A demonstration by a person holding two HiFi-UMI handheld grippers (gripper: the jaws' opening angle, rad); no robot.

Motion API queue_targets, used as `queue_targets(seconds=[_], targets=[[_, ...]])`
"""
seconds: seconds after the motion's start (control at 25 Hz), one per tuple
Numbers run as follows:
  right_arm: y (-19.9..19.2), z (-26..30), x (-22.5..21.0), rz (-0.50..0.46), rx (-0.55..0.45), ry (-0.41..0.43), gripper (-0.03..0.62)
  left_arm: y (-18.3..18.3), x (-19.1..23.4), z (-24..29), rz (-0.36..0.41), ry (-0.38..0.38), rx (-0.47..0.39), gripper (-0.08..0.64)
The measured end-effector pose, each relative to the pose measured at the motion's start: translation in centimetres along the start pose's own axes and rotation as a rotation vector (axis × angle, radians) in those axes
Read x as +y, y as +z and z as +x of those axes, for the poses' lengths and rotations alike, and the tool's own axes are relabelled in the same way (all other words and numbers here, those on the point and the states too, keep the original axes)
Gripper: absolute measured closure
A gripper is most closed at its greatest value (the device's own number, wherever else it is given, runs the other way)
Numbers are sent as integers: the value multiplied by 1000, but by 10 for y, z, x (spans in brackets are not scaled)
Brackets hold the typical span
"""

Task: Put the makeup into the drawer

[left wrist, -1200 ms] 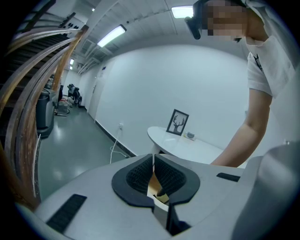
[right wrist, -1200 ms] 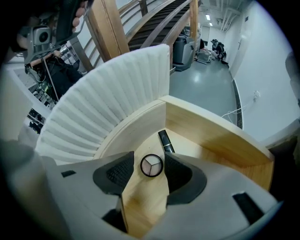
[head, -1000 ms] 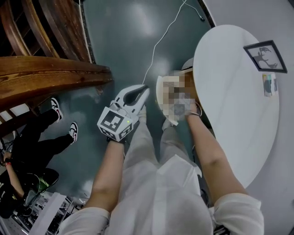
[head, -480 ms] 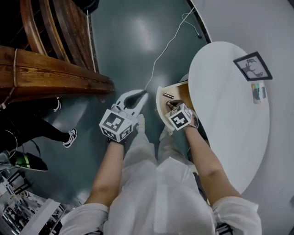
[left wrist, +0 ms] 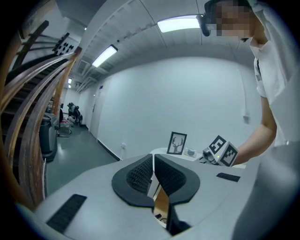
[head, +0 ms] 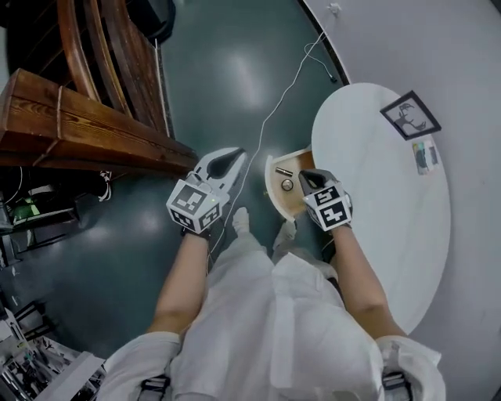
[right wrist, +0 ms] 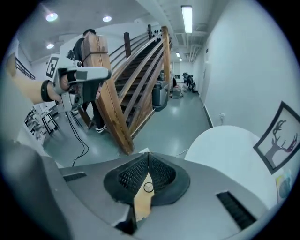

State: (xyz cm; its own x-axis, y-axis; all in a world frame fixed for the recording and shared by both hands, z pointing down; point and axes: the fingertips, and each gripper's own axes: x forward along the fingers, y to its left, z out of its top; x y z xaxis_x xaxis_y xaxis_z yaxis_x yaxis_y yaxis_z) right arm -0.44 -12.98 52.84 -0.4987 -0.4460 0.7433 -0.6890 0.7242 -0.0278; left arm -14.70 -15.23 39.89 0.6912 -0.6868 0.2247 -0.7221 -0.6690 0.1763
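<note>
A bare, office-like indoor hall: wooden staircase (right wrist: 140, 70), glossy grey floor (head: 227, 66), white walls (left wrist: 187, 93), ceiling strip lights (right wrist: 186, 12), round white desk (head: 376, 204).

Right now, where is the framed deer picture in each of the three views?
Head view: the framed deer picture is at upper right, on the white round table.
Left gripper view: the picture stands just right of centre, against the white wall.
Right gripper view: the picture is at the far right edge.
Shared landmark: the white round table under it.
</note>
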Motion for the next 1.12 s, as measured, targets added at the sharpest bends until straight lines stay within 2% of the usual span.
queue_targets(seconds=[0.2,0.36,0.48,0.76,1.12], targets=[[34,-55,-15,54,-188,-50,581,28,-5,-14,30,5,-38,534],[59,-100,-43,167,-385,-105,581,53,-8,-17,48,-1,-83,534],[63,-131,-57,201,-452,-169,581,65,-14,-25,59,2,-106,534],[74,-196,-79,226,-596,-298,581,92,-21,-37,79,6,-171,534],[112,-275,-87,161,-774,-414,583,139,-30,-49,144,3,-261,534]])
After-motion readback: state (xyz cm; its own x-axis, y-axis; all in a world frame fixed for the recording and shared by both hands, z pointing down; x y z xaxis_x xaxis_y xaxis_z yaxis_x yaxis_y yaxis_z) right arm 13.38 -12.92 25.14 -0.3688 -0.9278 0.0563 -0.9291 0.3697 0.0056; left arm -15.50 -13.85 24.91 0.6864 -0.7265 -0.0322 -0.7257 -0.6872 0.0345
